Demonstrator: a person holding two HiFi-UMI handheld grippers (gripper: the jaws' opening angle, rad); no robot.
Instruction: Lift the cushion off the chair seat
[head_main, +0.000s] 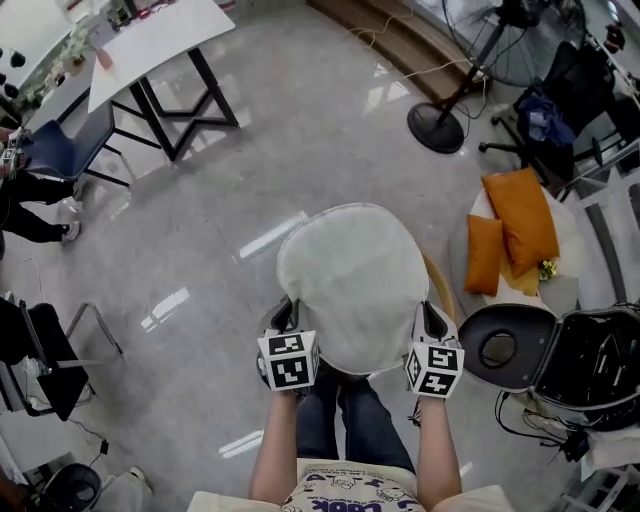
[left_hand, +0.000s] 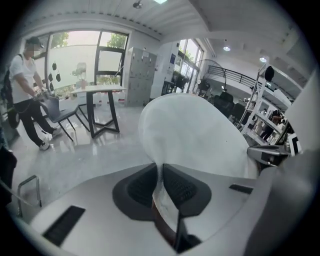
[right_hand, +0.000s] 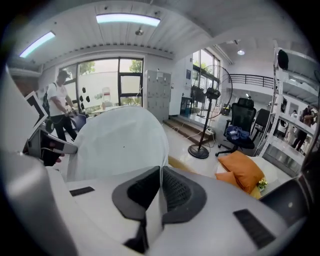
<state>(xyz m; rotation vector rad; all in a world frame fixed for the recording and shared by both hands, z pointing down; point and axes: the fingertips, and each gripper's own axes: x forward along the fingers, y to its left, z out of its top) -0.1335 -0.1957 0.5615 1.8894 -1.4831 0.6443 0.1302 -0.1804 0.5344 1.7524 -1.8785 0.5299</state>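
Observation:
A round white cushion (head_main: 350, 285) hangs in the air in front of me, held by its near edge on both sides. My left gripper (head_main: 287, 318) is shut on the cushion's left edge, and the fabric is pinched between its dark pads (left_hand: 161, 172). The right gripper (head_main: 428, 320) is shut on the right edge, with a thin fold of the cushion (right_hand: 120, 140) between its jaws (right_hand: 161, 175). In the left gripper view the cushion (left_hand: 195, 135) rises beyond the jaws. A strip of the chair's wooden rim (head_main: 441, 288) shows under the cushion's right side; the seat itself is hidden.
Two orange pillows (head_main: 520, 225) lie on a pale round seat at the right, with a black round stool (head_main: 500, 345) nearer me. A fan stand (head_main: 436, 128) is at the back, a white table (head_main: 160, 40) and blue chair (head_main: 60, 145) back left. A person (left_hand: 27, 95) stands there.

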